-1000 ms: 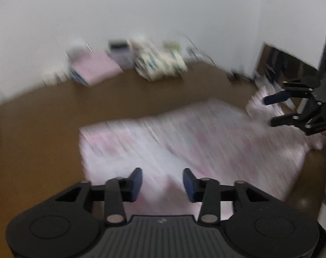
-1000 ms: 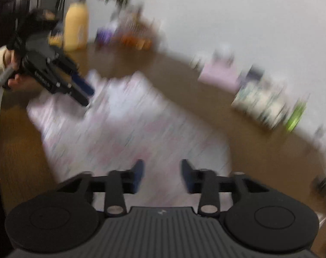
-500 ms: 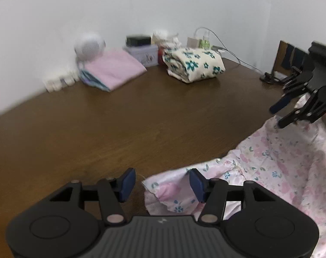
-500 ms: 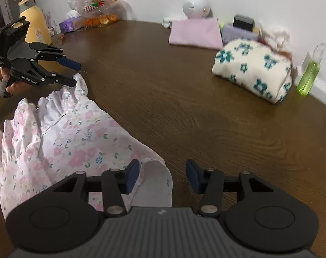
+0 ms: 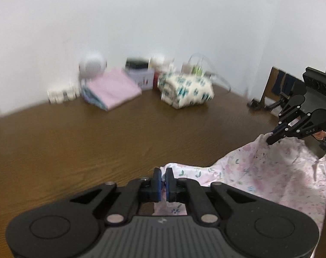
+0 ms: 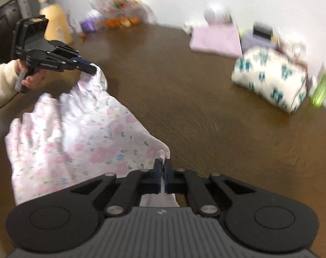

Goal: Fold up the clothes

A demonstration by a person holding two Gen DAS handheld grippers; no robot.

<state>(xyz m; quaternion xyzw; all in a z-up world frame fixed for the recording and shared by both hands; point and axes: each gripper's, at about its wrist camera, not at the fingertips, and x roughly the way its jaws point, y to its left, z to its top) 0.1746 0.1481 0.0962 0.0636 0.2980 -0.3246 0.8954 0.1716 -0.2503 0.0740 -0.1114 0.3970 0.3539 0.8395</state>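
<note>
A pale floral garment (image 6: 81,142), printed with pink flowers, lies rumpled on a dark wooden surface (image 6: 206,111), at its near edge. The left gripper (image 5: 163,177) is seen with its jaws pressed together on one corner of the cloth; they have just been closing, and fabric is caught between the blue pads. The right gripper (image 6: 163,167) is likewise clamped on another corner, its jaws having just closed with white cloth pinched between them. In each wrist view the other gripper is seen holding the far corner, with the cloth sagging between the two.

The step in hand is judged to be the grasp of two corners along one edge, made ready for a fold. For the next move, both corners would probably need to be lifted together and the edge kept taut, so that it can be carried across and laid onto the opposite side. Further back, a folded pink cloth (image 5: 113,90) and a folded cream bundle with teal flowers (image 5: 186,92) rest near the wall.
</note>
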